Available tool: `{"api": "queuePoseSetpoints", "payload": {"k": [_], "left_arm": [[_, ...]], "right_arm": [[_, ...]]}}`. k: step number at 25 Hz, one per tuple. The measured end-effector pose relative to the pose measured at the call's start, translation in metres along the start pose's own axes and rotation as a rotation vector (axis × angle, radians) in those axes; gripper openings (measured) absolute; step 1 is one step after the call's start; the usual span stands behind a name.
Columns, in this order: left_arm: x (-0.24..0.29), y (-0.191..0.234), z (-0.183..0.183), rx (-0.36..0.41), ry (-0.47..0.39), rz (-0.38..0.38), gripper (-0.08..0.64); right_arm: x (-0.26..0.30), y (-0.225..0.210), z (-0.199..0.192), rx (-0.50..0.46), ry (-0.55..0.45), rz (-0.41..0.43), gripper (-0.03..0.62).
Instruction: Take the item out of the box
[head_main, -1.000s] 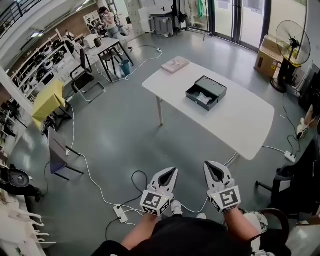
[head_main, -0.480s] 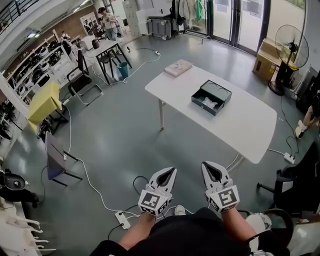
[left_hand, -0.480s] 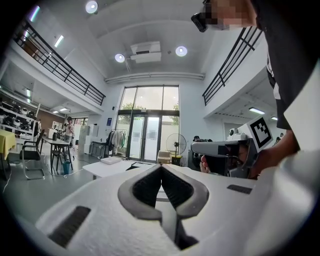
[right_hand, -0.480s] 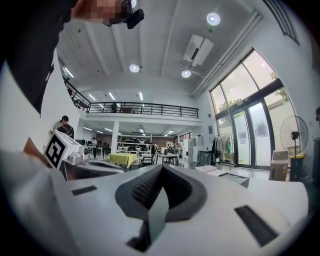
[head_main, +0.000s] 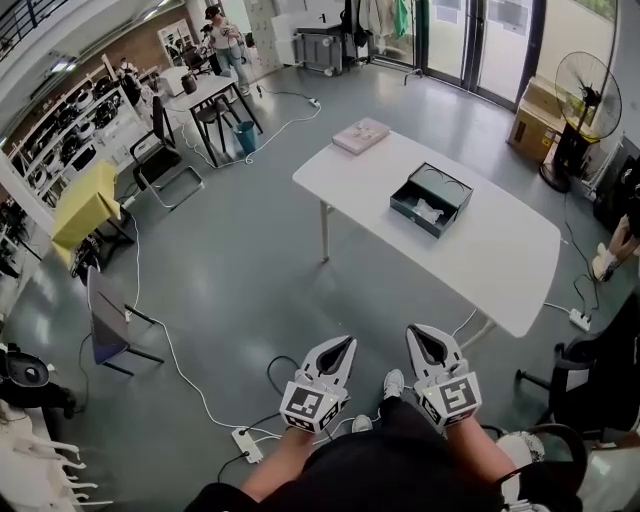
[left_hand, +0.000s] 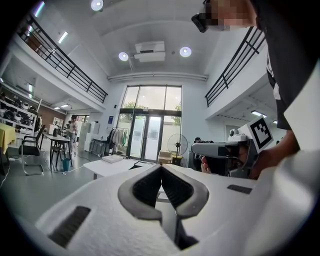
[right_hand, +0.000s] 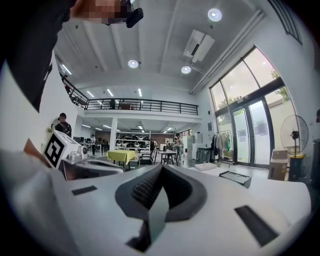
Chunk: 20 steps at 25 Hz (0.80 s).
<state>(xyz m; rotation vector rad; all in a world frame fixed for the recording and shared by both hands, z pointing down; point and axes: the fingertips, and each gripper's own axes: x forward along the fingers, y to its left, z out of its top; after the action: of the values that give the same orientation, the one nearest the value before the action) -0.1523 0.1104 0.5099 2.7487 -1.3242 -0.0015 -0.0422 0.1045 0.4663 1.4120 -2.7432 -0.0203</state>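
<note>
A dark open box (head_main: 432, 199) sits on the white table (head_main: 480, 255) far ahead of me, with a pale crumpled item (head_main: 429, 211) inside it. The box (right_hand: 236, 177) also shows small in the right gripper view. My left gripper (head_main: 345, 346) and right gripper (head_main: 418, 334) are held close to my body, well short of the table. Both are shut with nothing between the jaws. The left gripper (left_hand: 160, 167) and the right gripper (right_hand: 161, 168) show their tips closed together in their own views.
A pinkish flat package (head_main: 361, 135) lies at the table's far corner. Cables and a power strip (head_main: 244, 443) run over the grey floor between me and the table. Chairs (head_main: 110, 320), a yellow table (head_main: 86, 203), a standing fan (head_main: 585, 90) and a person (head_main: 225, 40) ring the room.
The table and box have shifted slightly right and nearer in the head view as I step forward. Both grippers stay shut in the same place before my body.
</note>
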Motion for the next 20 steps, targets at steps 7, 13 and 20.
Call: {"api": "queuePoseSetpoints", "payload": {"k": [7, 13, 20], "left_arm": [[0.042, 0.025, -0.004, -0.001, 0.029, 0.002, 0.011], [0.101, 0.045, 0.0, 0.016, 0.048, -0.007, 0.011], [0.174, 0.064, 0.011, 0.037, 0.06, -0.005, 0.011]], "right_arm": [[0.038, -0.035, -0.009, 0.024, 0.011, -0.002, 0.006], [0.067, -0.089, -0.013, 0.037, 0.012, -0.021, 0.006], [0.097, -0.157, -0.009, 0.023, -0.003, -0.026, 0.006]]}}
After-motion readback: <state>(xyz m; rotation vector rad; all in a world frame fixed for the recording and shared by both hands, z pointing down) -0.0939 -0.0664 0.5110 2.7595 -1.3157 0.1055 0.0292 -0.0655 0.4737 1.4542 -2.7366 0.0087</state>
